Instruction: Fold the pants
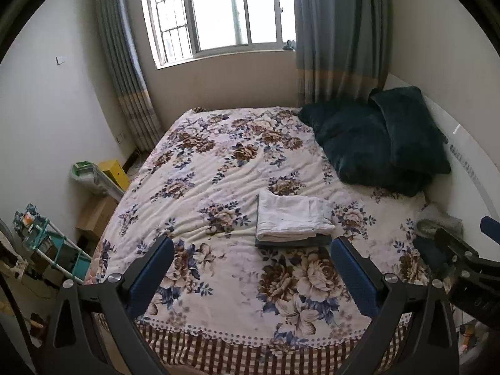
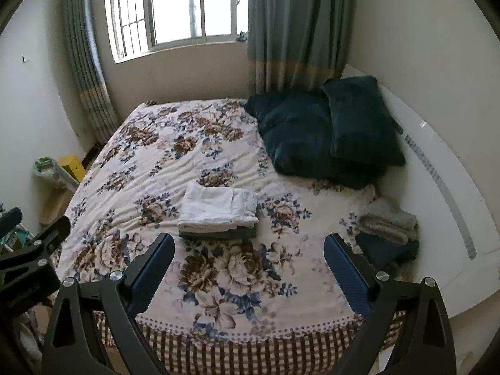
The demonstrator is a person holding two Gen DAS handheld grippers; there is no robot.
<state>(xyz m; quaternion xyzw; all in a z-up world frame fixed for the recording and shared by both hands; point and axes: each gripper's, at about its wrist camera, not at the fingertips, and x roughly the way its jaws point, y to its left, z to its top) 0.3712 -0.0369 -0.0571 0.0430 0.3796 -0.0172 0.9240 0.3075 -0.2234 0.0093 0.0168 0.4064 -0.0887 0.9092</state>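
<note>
- Left tongs (image 1: 251,247): I hold them over the near end of the bed (image 1: 218,297), tilted down toward the cover. The jaws stand wide apart with nothing between them; only the flowered cover shows in the gap.
- Right tongs (image 2: 248,243): same attitude, jaws spread wide, nothing held. They appear at the right edge of the left view, so I judge the two tools sit side by side, level with each other.
- Reason for this posture: with both tools empty and clear of the cloth, I judge I am either backing off from finished work or coming in for the next garment. The frames do not settle which.
- Location of the pants (image 1: 292,215): mid-bed, just beyond both pairs of tips, touched by neither tool.
- Condition of the pants: a white garment folded to a compact rectangle, layered edges facing me, top face fairly flat with light creases.
- It rests squarely on a darker grey-blue folded piece (image 1: 293,241), forming a neat stack.
- More clothes (image 2: 389,231) lie in a loose heap at the right edge of the bed, near the dark pillows (image 2: 331,131); I judge these could be next.
</note>
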